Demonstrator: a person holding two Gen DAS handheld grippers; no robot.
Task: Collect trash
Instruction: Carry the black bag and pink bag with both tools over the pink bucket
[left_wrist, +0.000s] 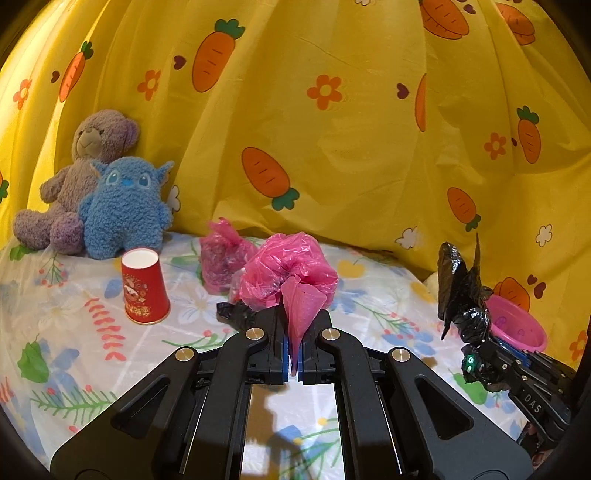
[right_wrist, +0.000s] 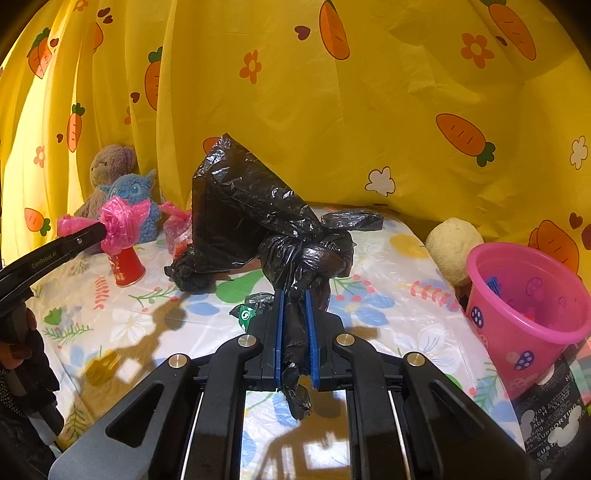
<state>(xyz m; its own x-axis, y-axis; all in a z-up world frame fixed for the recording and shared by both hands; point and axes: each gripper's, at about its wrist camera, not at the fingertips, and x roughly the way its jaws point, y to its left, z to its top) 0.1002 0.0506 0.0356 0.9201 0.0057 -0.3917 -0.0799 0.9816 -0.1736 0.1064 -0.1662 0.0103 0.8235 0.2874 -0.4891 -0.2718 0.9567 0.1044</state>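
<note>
A yellow curtain (left_wrist: 332, 147) printed with orange carrots, flowers and small dark hearts hangs in folds across the whole back of the scene. At the left it glows brighter, lit from behind. Below it lies the surface (left_wrist: 66, 295), covered with a glossy white floral sheet bearing blue flowers, green leaves and red sprigs. Warm light falls from the near side and throws sharp dark shadows (right_wrist: 162, 321) onto the sheet.

My crumpled pink plastic bag (right_wrist: 122, 225) hides the upper part of the red paper cup (right_wrist: 125, 267) behind it.
</note>
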